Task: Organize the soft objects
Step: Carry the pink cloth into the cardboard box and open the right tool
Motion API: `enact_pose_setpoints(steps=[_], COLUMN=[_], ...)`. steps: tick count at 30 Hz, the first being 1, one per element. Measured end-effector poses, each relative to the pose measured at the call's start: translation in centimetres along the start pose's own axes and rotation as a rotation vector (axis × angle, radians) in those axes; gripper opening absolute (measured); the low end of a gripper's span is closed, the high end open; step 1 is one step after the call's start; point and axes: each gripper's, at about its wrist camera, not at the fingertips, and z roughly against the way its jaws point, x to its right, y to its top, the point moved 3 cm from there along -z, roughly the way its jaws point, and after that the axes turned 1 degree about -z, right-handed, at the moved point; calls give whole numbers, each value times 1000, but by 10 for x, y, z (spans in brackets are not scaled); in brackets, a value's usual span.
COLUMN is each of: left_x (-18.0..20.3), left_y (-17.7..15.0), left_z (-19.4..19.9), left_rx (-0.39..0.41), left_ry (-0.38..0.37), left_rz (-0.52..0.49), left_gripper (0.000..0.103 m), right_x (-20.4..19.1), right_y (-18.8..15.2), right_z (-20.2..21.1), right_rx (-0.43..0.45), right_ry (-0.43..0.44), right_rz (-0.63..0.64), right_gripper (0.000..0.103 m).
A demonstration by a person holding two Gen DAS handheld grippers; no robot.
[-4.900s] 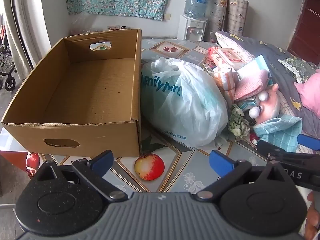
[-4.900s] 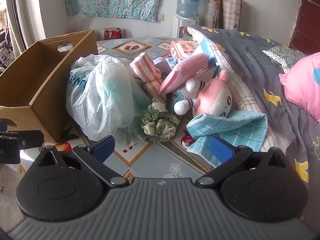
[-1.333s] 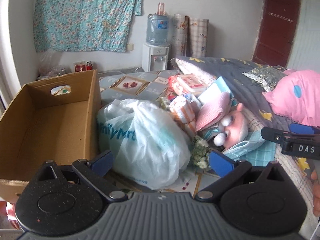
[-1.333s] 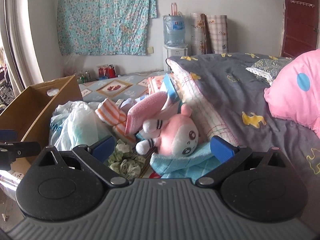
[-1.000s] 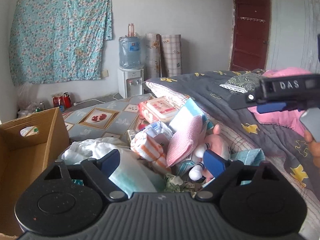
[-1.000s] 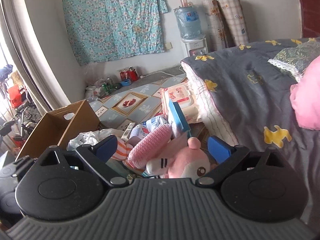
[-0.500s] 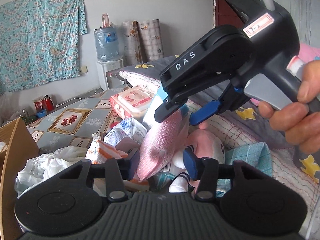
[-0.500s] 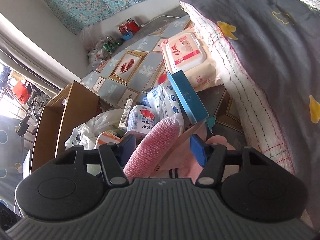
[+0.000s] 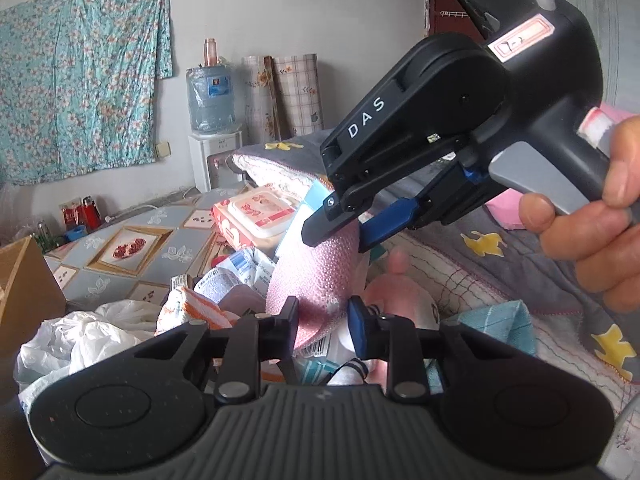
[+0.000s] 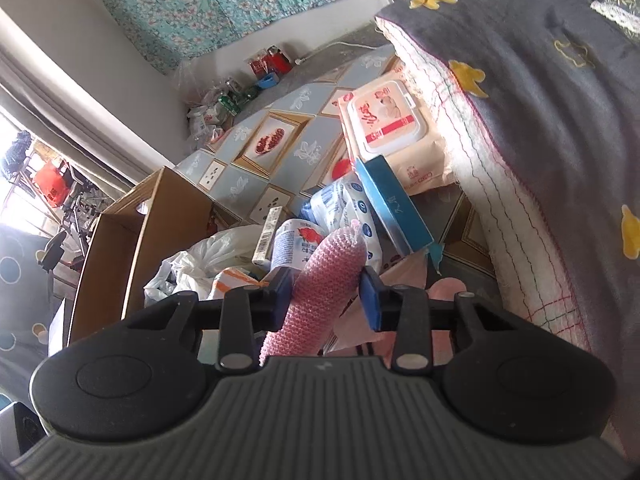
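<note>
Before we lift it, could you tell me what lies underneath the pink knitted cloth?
Under the pink knitted cloth show a pink plush toy, a barcoded label and an orange-striped towel. The cloth hides whatever lies directly beneath its middle.

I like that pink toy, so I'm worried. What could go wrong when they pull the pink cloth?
The pink cloth sits between the jaws of both the left gripper and right gripper; pulling apart could make one slip. The blue box leans beside it and might topple. The pink toy close by could get dragged.
</note>
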Motion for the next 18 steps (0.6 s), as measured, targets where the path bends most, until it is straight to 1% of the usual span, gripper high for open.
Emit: enact_pose_setpoints(steps=[5,8,10,12,14,18], left_x=[5,-3,-15,-32,-56,-115], left_y=[10,17,22,26,26,29], left_z=[45,73,92,106,121,137], left_rx=[110,171,194,194,185,120], left_ry=[20,62,107,165,225,347], left_rz=[-31,-40,-30,-12,19,82], left_gripper=[27,27,27,27,27,28], right_x=[-38,-71,-96,-122,-150,-213], right_y=[-9,-10,-10,-6,0,16], right_z=[54,77,81,76,62,16], right_rx=[114,165,182,176,150,40], right_ry=[46,91,129,182,242,364], right_rz=[161,265,328,372,408,440], right_gripper=[33,33,33,33,33,33])
